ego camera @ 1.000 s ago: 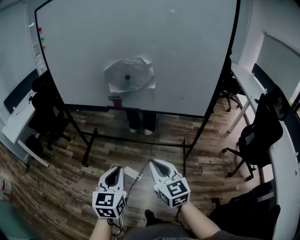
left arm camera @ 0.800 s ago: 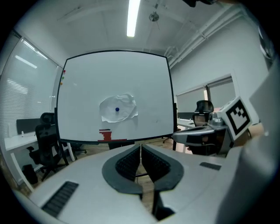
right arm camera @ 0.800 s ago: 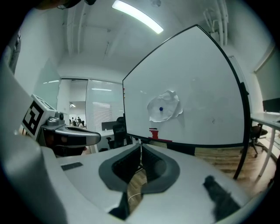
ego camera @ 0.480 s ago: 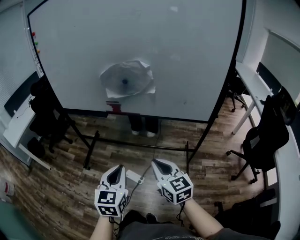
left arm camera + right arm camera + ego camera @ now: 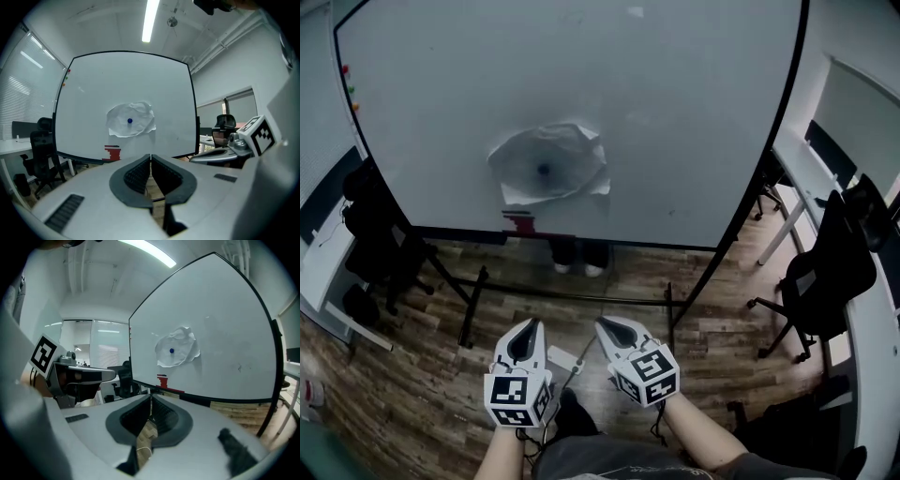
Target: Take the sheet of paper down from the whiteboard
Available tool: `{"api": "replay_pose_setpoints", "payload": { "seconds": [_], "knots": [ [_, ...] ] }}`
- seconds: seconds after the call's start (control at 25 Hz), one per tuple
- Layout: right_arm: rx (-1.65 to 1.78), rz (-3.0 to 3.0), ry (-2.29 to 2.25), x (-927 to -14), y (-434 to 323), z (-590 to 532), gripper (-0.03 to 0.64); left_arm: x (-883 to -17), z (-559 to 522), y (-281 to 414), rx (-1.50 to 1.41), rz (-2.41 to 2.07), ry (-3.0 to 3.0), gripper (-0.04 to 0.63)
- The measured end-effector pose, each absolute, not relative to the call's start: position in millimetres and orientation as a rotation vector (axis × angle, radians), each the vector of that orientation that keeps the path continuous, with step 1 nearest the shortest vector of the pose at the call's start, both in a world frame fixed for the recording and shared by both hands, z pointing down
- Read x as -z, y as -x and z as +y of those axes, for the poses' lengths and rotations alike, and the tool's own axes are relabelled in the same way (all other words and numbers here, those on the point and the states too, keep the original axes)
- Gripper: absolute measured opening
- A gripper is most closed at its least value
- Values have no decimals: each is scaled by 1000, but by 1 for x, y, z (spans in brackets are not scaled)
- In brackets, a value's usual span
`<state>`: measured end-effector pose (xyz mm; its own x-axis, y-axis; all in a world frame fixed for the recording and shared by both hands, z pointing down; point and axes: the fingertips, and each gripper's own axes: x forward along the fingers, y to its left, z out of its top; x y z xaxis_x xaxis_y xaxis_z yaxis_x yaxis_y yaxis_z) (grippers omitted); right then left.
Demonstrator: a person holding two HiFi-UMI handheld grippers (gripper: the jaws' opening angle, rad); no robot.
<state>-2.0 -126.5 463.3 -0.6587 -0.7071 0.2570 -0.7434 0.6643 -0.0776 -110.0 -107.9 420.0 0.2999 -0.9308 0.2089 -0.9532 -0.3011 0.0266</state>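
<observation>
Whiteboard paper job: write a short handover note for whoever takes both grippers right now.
Left gripper: shut, empty, held low in front of the person and pointing at the whiteboard.
Right gripper: shut, empty, beside the left one.
Paper: crumpled, on the lower middle of the whiteboard, with a blue dot at its centre, probably a magnet.
Done: nothing yet; the paper is on the board and neither gripper touches it.
Left: close the gap to the board, open a gripper, probably free the dot first, then pull the paper off.
</observation>
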Motion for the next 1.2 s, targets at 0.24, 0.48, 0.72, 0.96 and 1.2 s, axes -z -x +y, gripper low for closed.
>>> {"api": "replay_pose_setpoints", "payload": {
  "seconds": [0.24,0.48,0.72,0.96,1.2],
  "knots": [
    [-325,-2582,-1341,-470,3,-185,25,-425,-166,125,-236,-1707,-2431,21],
    [-340,-2533,-1450,-467,7,-239,25,-427,-224,136,-235,-1633,-2463,21],
    [-412,-2485,-1591,-463,1,-284,25,-423,-266,134,-246,-1541,-2538,21],
    [-498,-2475,-1708,-456,-7,-318,25,-429,-300,138,-286,-1498,-2567,21],
    [-507,-2445,-1823,-441,-21,-352,26,-432,-325,138,-289,-1457,-2579,21]
  ]
}}
